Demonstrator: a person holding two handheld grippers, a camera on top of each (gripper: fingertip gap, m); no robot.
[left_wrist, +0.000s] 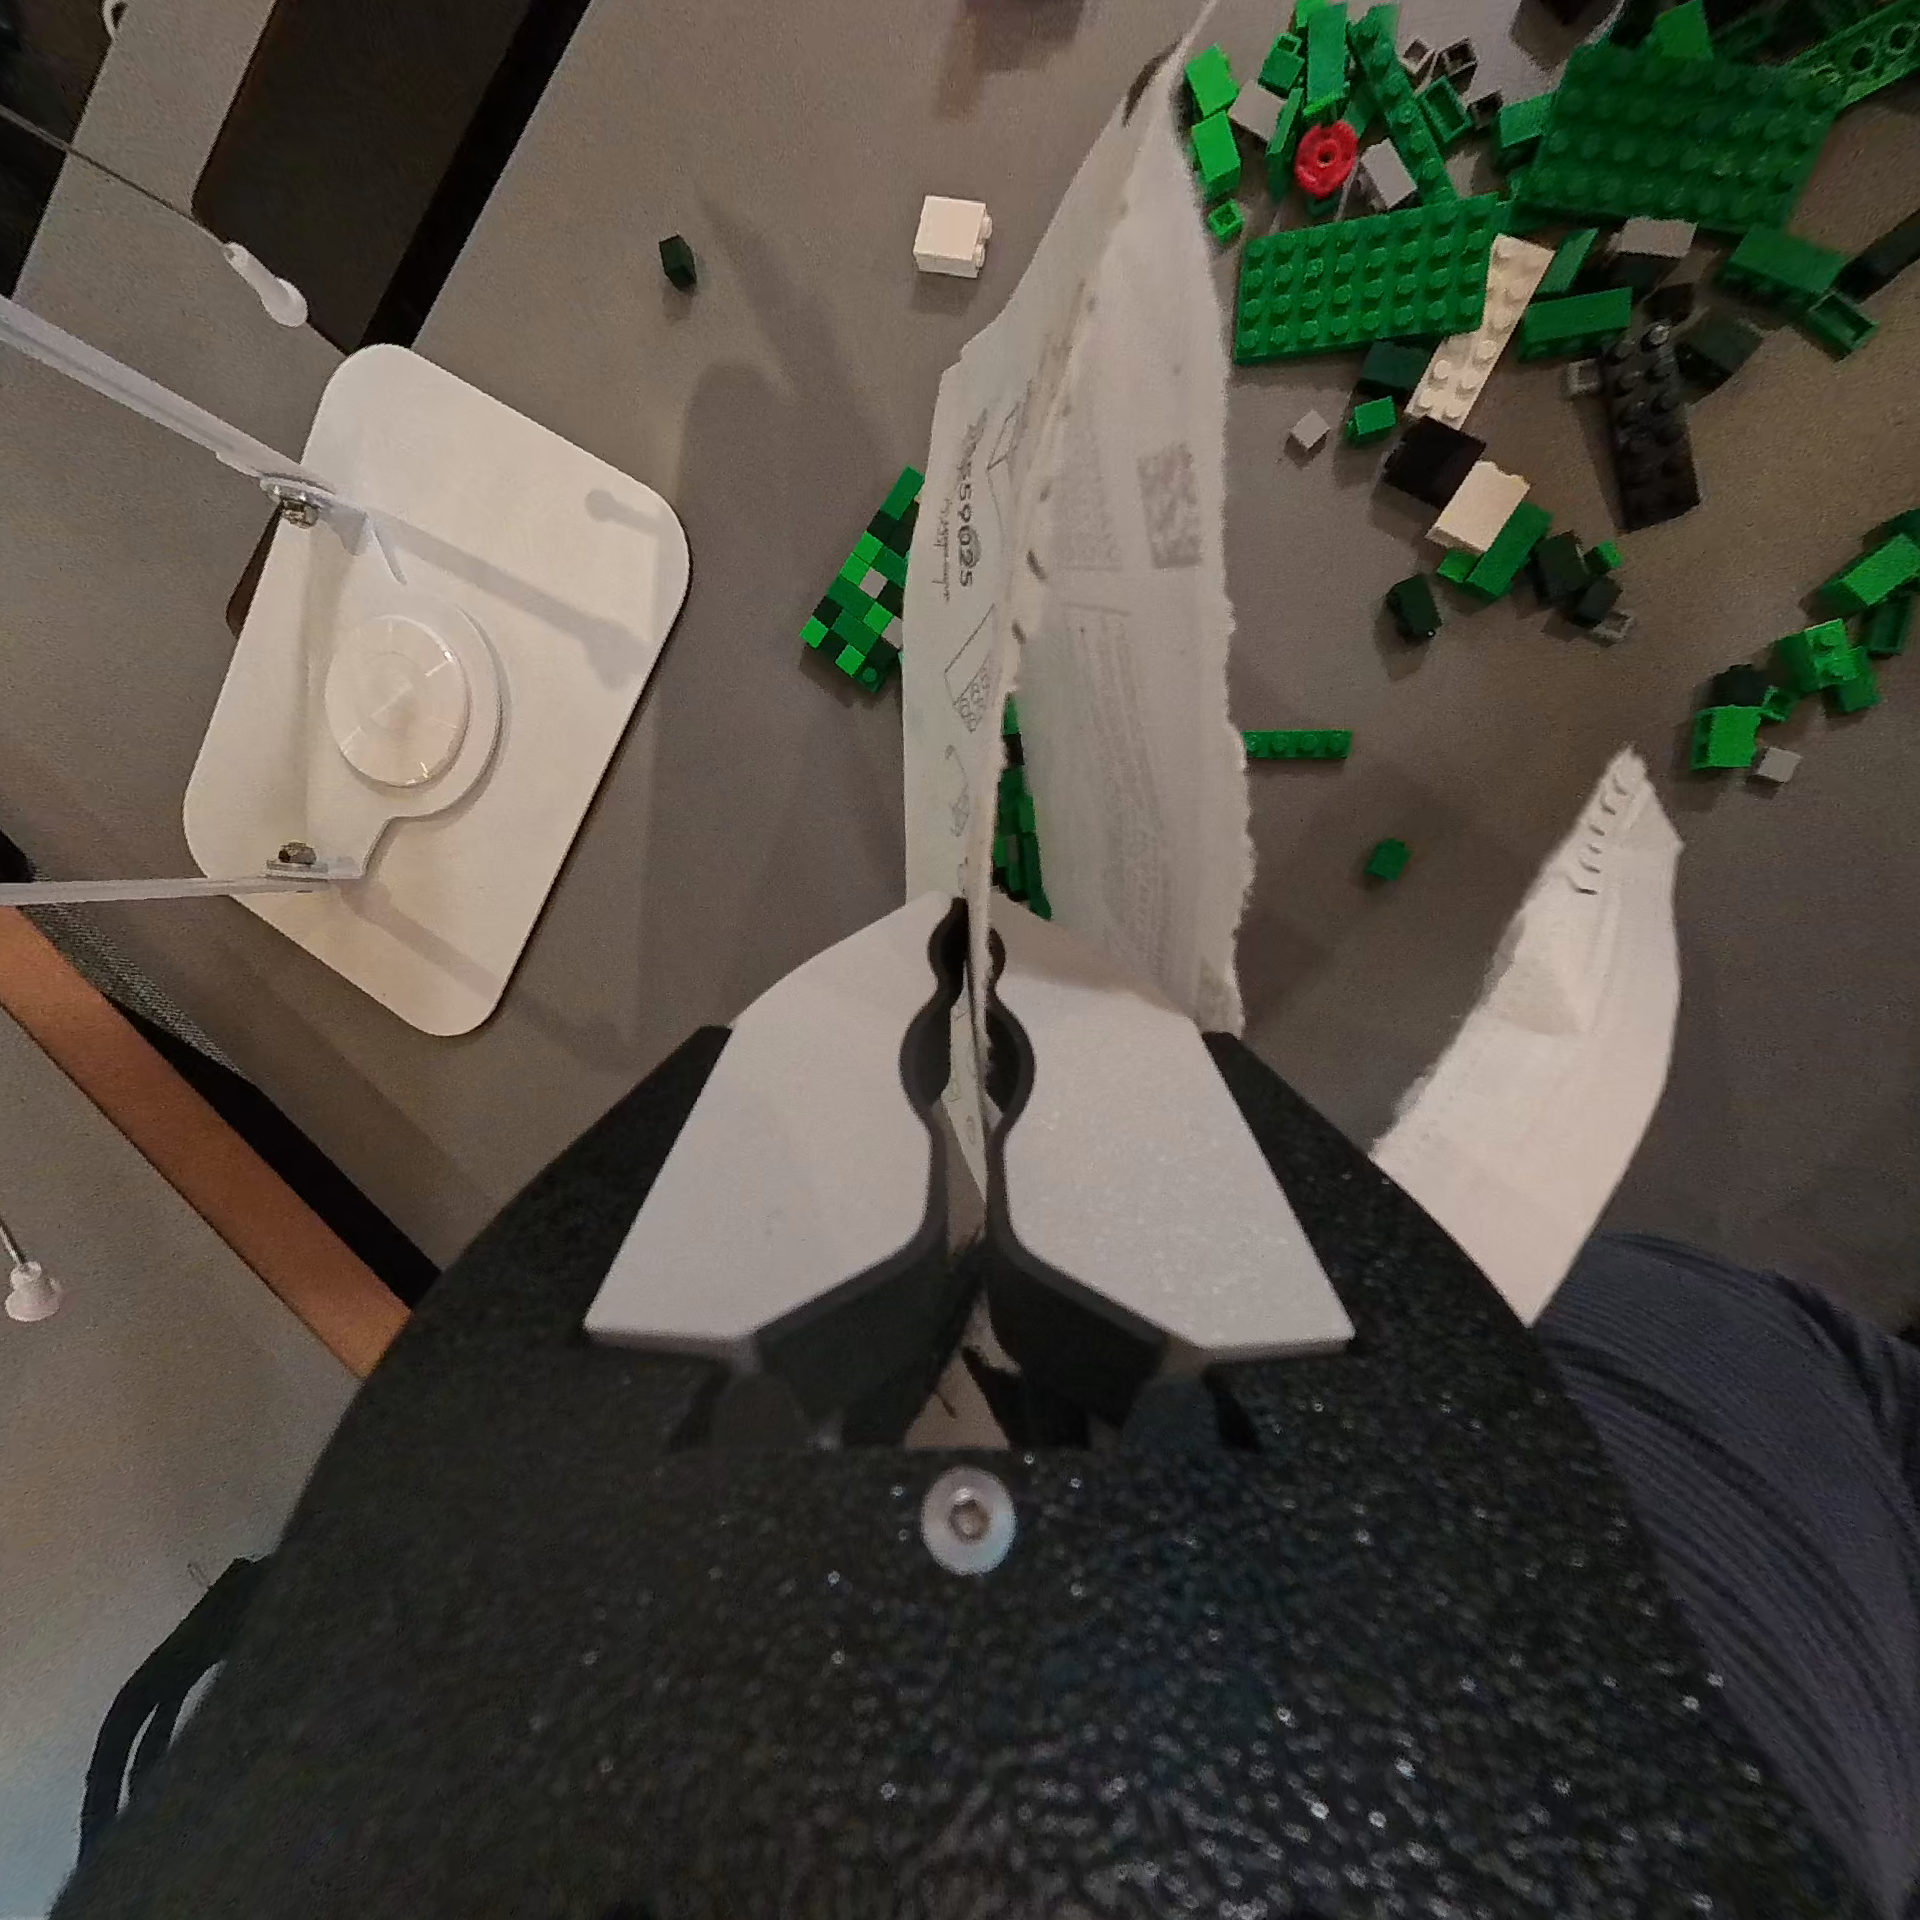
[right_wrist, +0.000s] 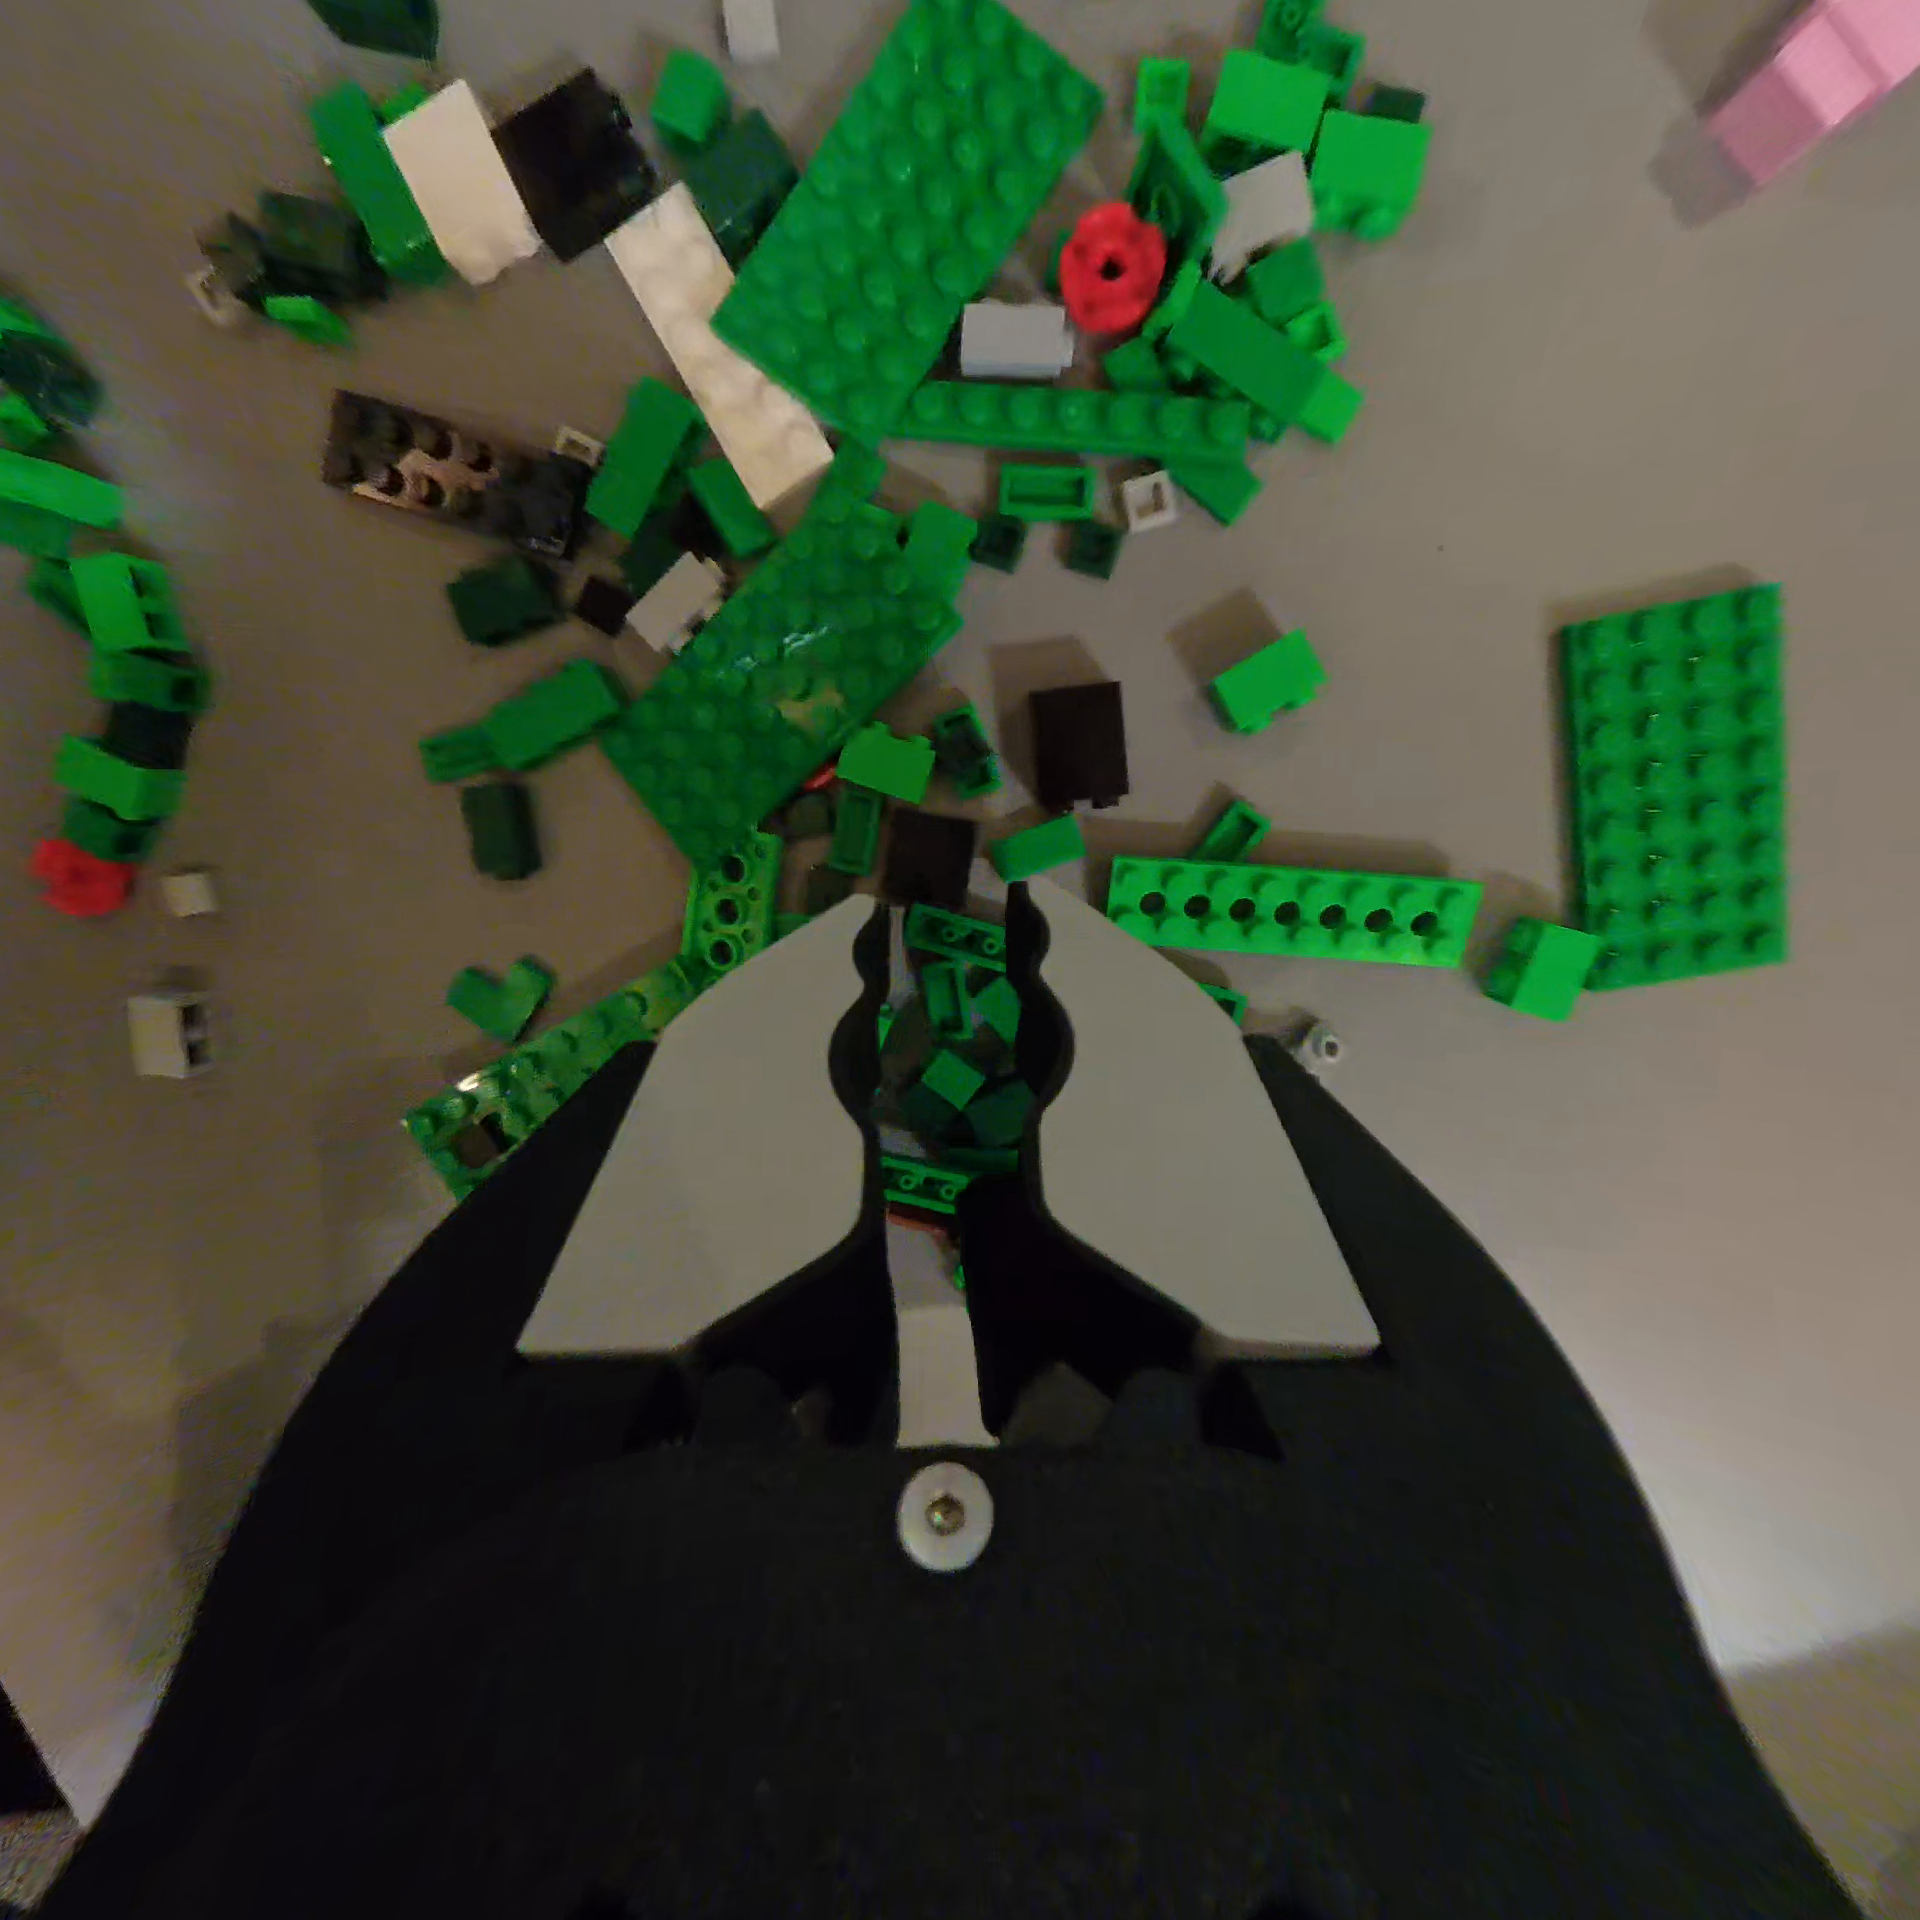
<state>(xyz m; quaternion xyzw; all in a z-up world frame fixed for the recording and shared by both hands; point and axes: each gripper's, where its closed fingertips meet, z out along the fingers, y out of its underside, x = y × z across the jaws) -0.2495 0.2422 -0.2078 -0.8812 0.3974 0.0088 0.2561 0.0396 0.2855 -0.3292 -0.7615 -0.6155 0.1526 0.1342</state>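
My left gripper (left_wrist: 968, 920) is shut on a torn white paper bag (left_wrist: 1122, 582) with grey printing and holds it up above the grey table (left_wrist: 644, 208). A second torn flap of white paper (left_wrist: 1548, 1039) sticks out to the right of the gripper. My right gripper (right_wrist: 951, 909) hangs over a pile of loose green, black, white and grey bricks (right_wrist: 810, 665). Its jaws stand a little apart, and small green bricks (right_wrist: 956, 1081) show through the gap. Its tips are just short of a black brick (right_wrist: 928, 852). I see nothing held between them.
A white lamp base (left_wrist: 447, 686) with thin metal arms stands at the left. A lone white brick (left_wrist: 953, 237) lies near the bag. Large green plates (right_wrist: 1678, 779) (right_wrist: 914, 208), a red round piece (right_wrist: 1112, 265) and a pink block (right_wrist: 1808, 94) lie around the pile. A person's dark clothing (left_wrist: 1756, 1507) is at lower right. The gap from one gripper's tips to the other's is roughly 30 cm.
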